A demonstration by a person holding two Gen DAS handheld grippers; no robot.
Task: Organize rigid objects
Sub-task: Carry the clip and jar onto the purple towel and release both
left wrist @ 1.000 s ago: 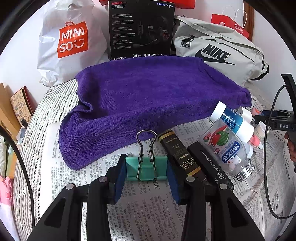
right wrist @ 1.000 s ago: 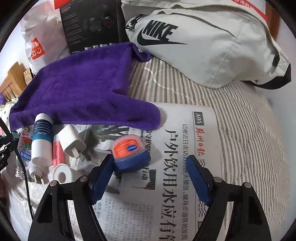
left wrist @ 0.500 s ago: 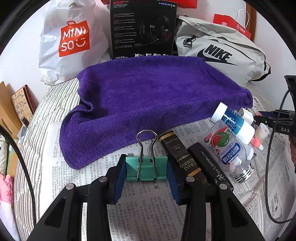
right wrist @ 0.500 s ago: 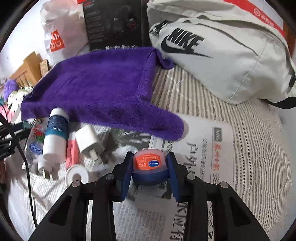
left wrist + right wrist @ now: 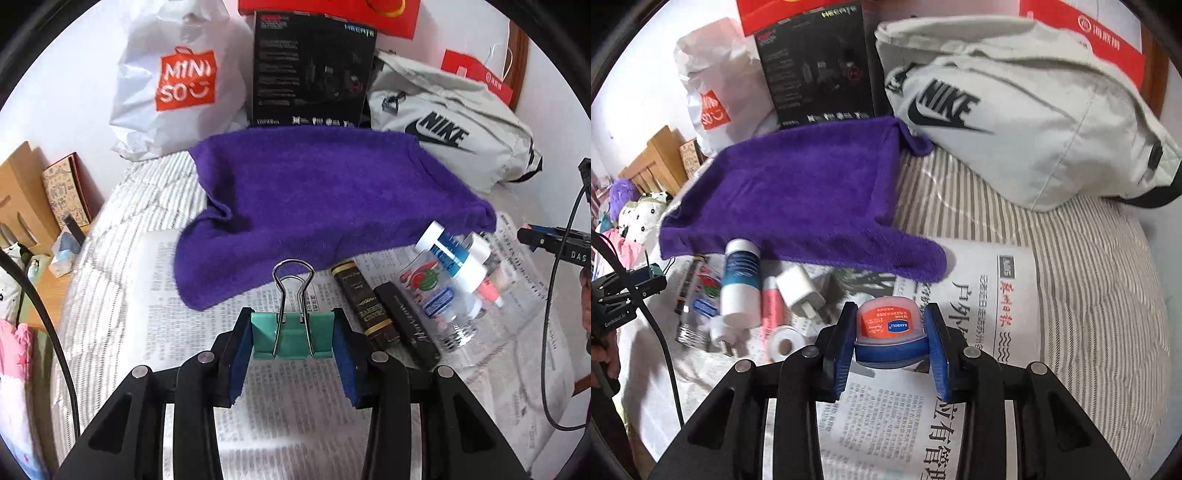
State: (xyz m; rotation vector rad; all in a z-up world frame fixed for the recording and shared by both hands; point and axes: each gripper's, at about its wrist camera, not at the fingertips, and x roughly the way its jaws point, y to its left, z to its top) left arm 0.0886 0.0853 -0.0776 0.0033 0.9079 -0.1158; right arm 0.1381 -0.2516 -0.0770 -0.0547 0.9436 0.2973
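My left gripper (image 5: 293, 339) is shut on a teal binder clip (image 5: 291, 338) with silver wire handles, held above the newspaper (image 5: 288, 402). To its right lie two dark boxes (image 5: 365, 304), a clear bottle (image 5: 439, 299) and a blue-and-white tube (image 5: 448, 251). My right gripper (image 5: 890, 341) is shut on a small blue jar with an orange lid (image 5: 888, 332), lifted above the newspaper (image 5: 993, 306). To its left lie a blue-and-white tube (image 5: 740, 280), a pink stick (image 5: 771, 306), a white charger plug (image 5: 799, 291) and a white tape roll (image 5: 783, 345).
A purple towel (image 5: 321, 199) covers the middle of the striped bed (image 5: 1071, 258). Behind it stand a Miniso bag (image 5: 177, 81), a black box (image 5: 314, 70) and a grey Nike bag (image 5: 1015, 118). A wooden shelf (image 5: 22, 206) is at the left.
My right gripper closed on the blue jar and lifted it from the newspaper. My left gripper kept the binder clip and rose and drew back a little.
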